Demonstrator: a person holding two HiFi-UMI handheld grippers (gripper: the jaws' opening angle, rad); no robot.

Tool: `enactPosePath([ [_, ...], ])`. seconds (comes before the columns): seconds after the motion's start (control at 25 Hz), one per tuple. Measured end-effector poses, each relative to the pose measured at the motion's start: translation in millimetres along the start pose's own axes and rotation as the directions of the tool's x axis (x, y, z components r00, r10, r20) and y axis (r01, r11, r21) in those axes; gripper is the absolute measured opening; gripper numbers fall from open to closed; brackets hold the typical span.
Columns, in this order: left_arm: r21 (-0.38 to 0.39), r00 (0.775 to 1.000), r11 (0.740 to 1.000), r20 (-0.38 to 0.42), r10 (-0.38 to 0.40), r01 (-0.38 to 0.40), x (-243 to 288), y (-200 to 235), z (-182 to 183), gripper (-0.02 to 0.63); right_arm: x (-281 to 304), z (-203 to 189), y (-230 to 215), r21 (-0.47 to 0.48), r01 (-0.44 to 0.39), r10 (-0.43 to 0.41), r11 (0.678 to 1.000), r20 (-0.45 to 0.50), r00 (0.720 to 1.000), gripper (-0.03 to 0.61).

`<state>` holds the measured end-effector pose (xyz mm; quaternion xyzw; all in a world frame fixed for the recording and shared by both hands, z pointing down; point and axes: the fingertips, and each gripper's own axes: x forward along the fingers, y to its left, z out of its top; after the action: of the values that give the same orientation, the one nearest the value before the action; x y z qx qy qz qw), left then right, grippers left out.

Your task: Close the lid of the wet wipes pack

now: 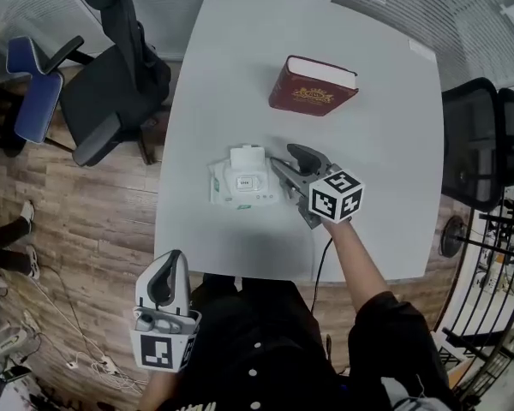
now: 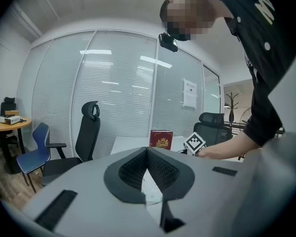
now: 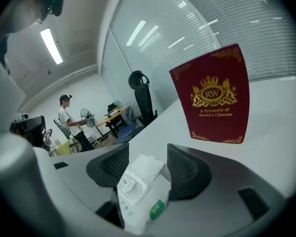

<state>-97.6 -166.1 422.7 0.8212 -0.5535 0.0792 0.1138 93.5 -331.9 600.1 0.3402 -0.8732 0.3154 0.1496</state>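
Fingers [image 3: 187, 172] of the right gripper [image 1: 287, 159] stand wide, and the white soft wet wipes pack [image 3: 138, 196] lies between their tips with its lid open. Beyond them a dark red hardcover book [image 3: 214, 95] reads "A Treasury of World's Classics", with open white surface [image 1: 240, 75] around. The left gripper [image 2: 148, 154] has its fingers pressed together, empty.

The person wears a black top [image 1: 265, 341] with small white buttons [image 1: 254, 372] down the front, and its loose sleeve [image 1: 390, 315] leaves the forearm bare. The left gripper [image 1: 171, 259] and right gripper [image 1: 287, 159] are pale grey shells, their jaws lined with black ribbed pads [image 3: 185, 169]. Each carries a white cube [image 1: 335, 196] printed with black square markers. A thin black cable [image 1: 319, 264] trails from the right one.
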Motion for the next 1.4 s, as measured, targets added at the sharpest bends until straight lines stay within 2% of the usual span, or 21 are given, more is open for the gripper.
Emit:
enactPosePath([
  [0.24, -0.006, 0.997, 0.998, -0.054, 0.059, -0.059, -9, 7, -18, 0.014, 37, -29, -17, 0.075, -0.056, 0.069, 0.996, -0.172, 0.983, 0.242],
  [0.4, -0.014, 0.994, 0.996, -0.072, 0.085, -0.086, -11, 12, -23, 0.014, 56, -43, -21, 0.118, -0.093, 0.123, 0.989, -0.284, 0.951, 0.205],
  [0.52, -0.023, 0.992, 0.994, -0.074, 0.102, -0.104, -13, 16, -25, 0.014, 66, -49, -28, 0.107, -0.088, 0.120, 0.990, -0.352, 0.928, 0.193],
  [0.8, -0.032, 0.987, 0.991, -0.101, 0.125, -0.129, -12, 19, -33, 0.014, 79, -56, -29, 0.132, -0.116, 0.163, 0.984, -0.443, 0.882, 0.144],
  [1.08, -0.035, 0.986, 0.991, -0.105, 0.128, -0.132, -12, 18, -34, 0.014, 80, -63, -26, 0.101, -0.150, 0.180, 0.984, -0.506, 0.844, 0.103],
  [1.2, -0.029, 0.986, 0.990, -0.100, 0.132, -0.136, -12, 19, -31, 0.014, 79, -59, -24, 0.071, -0.168, 0.181, 0.983, -0.497, 0.849, 0.092],
  [1.4, -0.020, 0.989, 0.991, -0.080, 0.127, -0.129, -12, 20, -24, 0.014, 70, -45, -17, 0.018, -0.186, 0.176, 0.982, -0.430, 0.886, 0.066],
])
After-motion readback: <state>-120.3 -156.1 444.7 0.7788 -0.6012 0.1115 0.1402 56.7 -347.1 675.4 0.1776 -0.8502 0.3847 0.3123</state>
